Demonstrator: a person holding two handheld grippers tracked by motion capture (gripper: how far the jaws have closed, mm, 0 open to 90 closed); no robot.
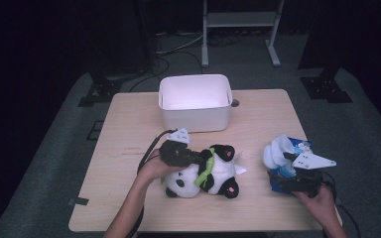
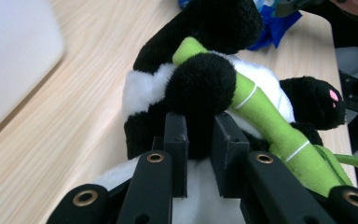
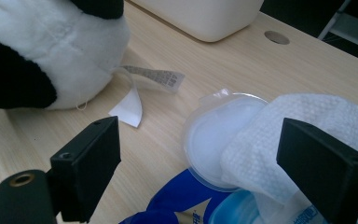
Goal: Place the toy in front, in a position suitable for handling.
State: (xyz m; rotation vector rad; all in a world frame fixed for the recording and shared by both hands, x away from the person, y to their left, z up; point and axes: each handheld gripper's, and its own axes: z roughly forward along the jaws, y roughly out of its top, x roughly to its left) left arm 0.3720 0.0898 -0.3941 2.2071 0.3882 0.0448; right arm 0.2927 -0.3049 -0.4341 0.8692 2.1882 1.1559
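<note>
dark floor and black stands ring a pale wooden table (image 1: 129, 198), and a white bin (image 1: 195, 101) sits at the middle of its far edge. a cable hole (image 1: 234, 103) shows in the tabletop just right of the bin.

near the middle of the table, somewhat toward the near edge, a panda plush (image 1: 206, 173) lies on its side with a green bamboo stalk (image 1: 207, 168) across its chest. its white sewn-in tags (image 3: 142, 88) trail onto the wood on the side facing the right edge. the left gripper (image 1: 191, 157), held in the person's left hand (image 1: 154, 168), comes in from the table's left side and has its fingers (image 2: 176, 140) pinched on a black limb of the panda, just beside the bamboo stalk. in the left gripper view the black fur bulges up between the two black pads, which press it from both sides with only that tuft between them; the stalk runs past the outer side of one pad, apart from the grip.

toward the right edge of the table lies a blue wet wipe pack (image 1: 285, 166), its round clear lid (image 3: 214, 140) flipped open and a white wipe (image 3: 303, 126) bunched up out of it. the right gripper (image 1: 290, 168), in the right hand (image 1: 322, 203) at the near right corner, has its fingers (image 3: 91, 163) spread wide. the wipe and the lid lie between them, and the pads do not press on either.
</note>
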